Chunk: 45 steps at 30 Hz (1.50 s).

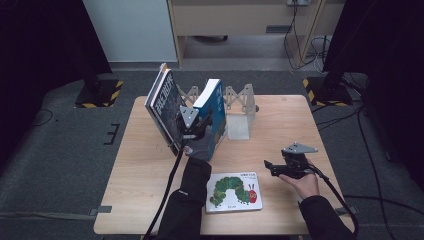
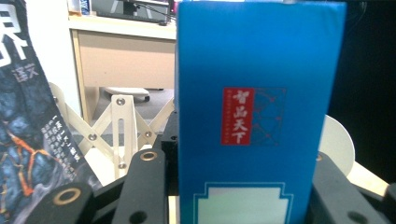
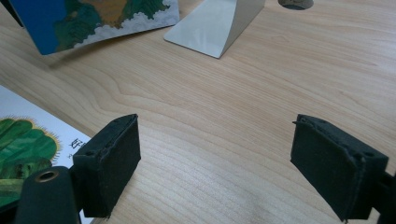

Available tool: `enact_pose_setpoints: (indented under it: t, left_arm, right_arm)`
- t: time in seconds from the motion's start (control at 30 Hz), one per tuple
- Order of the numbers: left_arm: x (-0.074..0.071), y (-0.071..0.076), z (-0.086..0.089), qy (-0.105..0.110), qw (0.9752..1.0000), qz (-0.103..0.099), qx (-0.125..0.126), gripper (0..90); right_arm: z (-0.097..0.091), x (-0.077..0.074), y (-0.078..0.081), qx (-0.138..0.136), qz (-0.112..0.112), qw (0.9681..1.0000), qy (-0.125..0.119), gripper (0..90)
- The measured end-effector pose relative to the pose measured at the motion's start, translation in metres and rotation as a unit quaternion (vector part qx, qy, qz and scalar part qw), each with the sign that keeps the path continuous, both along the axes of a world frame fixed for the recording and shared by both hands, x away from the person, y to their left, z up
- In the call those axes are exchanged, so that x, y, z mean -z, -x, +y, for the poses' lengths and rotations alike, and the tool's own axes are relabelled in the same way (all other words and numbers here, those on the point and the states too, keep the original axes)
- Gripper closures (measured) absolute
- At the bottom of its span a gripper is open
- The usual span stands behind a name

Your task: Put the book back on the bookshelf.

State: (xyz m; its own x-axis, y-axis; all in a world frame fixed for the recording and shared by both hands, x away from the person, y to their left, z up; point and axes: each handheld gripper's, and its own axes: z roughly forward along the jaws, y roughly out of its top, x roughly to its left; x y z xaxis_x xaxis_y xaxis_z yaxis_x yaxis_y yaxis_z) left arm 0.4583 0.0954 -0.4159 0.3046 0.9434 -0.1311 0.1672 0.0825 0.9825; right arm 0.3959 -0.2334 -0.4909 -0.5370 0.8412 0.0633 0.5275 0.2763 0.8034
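High view: left hand-held gripper (image 1: 196, 127) clamps a blue book (image 1: 216, 112), upright on the bench (image 1: 280, 120) before a folding wooden rack (image 1: 239, 98); dark book (image 1: 164, 105) leans just left; caterpillar picture book (image 1: 234, 191) lies flat near the front edge; right hand-held gripper (image 1: 272, 167) low, apart; left gripper view: blue book (image 2: 259, 112) between the jaws, pads pressing its sides; right gripper view: jaws wide, nothing between, bare bench (image 3: 224, 121) beneath.

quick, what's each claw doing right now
left claw: closed on the spine of the blue book, holding it upright.
right claw: open, holding nothing, above the table.
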Motion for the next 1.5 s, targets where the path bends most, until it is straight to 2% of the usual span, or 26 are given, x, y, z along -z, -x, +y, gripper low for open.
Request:
enact_pose_setpoints:
  t: [0.33, 0.53, 0.73, 0.87, 1.0, 1.13, 1.17, 1.33, 1.5]
  left_arm:
    - [-0.003, -0.009, 0.004, -0.011, 0.9999, 0.004, -0.01, 61.2]
    - [-0.018, -0.022, -0.002, -0.011, 0.9998, 0.012, 0.008, 61.4]
    - [-0.026, -0.028, -0.004, -0.011, 0.9999, 0.009, -0.004, 61.4]
    - [-0.03, -0.038, -0.001, -0.005, 0.9998, 0.01, -0.017, 61.3]
    - [-0.031, -0.045, -0.004, -0.003, 0.9998, 0.005, -0.017, 61.2]
    - [-0.027, -0.052, -0.007, 0.016, 0.9997, 0.011, -0.014, 61.2]
    - [-0.026, -0.052, -0.008, 0.018, 0.9997, 0.013, -0.014, 61.2]
    - [-0.026, -0.052, -0.02, -0.002, 0.9999, 0.005, -0.016, 61.1]
    - [-0.021, -0.044, -0.025, -0.007, 0.9999, -0.008, -0.007, 60.7]
  right_arm:
    - [-0.001, 0.0, -0.001, -0.001, -0.004, 1.0, 0.001, 16.3]
    - [-0.001, 0.0, -0.002, 0.0, -0.003, 1.0, -0.001, 16.5]
    - [-0.002, -0.002, -0.001, 0.001, -0.009, 0.9999, -0.004, 16.5]
    - [-0.003, -0.002, -0.001, 0.0, -0.01, 0.9999, -0.004, 16.5]
    - [-0.003, -0.001, -0.002, 0.0, -0.008, 1.0, -0.005, 16.5]
    - [-0.003, 0.0, -0.002, -0.002, -0.01, 1.0, -0.001, 16.5]
    - [-0.003, -0.001, -0.001, -0.001, -0.011, 0.9999, -0.003, 16.5]
    - [-0.005, -0.001, -0.001, 0.001, -0.012, 0.9999, -0.005, 16.6]
    - [-0.005, -0.002, 0.0, 0.003, -0.013, 0.9999, -0.005, 16.6]
